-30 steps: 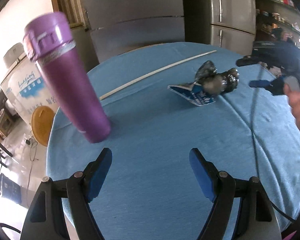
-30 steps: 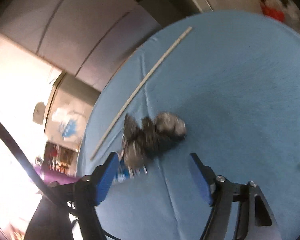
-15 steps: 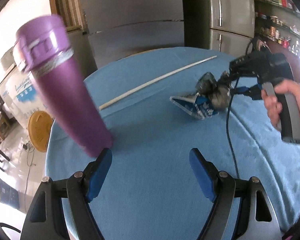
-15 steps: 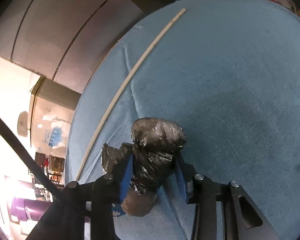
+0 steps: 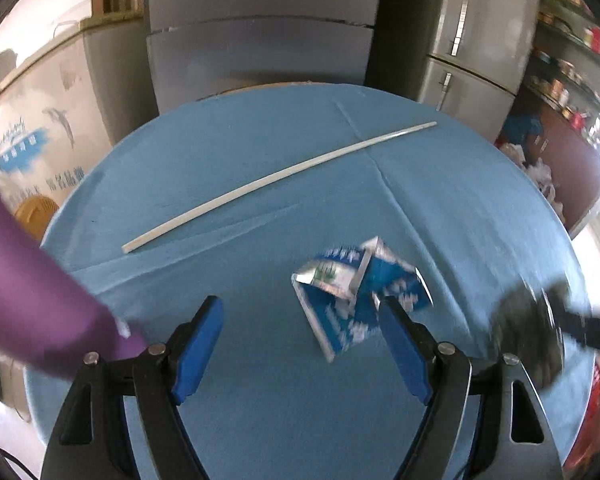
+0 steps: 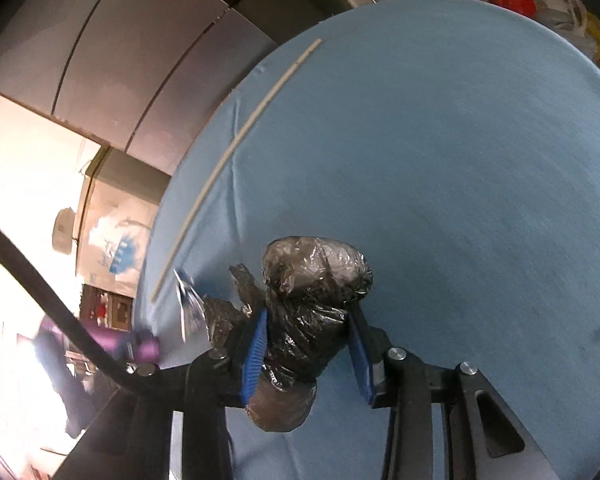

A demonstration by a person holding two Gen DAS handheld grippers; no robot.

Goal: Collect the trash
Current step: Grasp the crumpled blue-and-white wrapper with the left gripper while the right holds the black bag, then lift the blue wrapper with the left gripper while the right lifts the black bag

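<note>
While right claw [image 6: 306, 350] grips black bag [image 6: 312, 280], left claw [image 5: 300, 344] gapes over blue tablecloth [image 5: 260, 140].

A wad of crumpled black plastic film [image 6: 308, 304] sits low in the middle of the right wrist view. It is glossy and wrinkled, with a rounded top lobe, a ragged flap off to its left and a paler bulge hanging at the bottom. Blue pads press both its flanks, and it stands raised over the blue cloth of the counter [image 6: 460, 160].

A flattened blue-and-white carton [image 5: 352, 300] lies lower right of centre in the left wrist view, flat on the cloth, its torn top folded open showing a silvery lining, print blurred.
</note>
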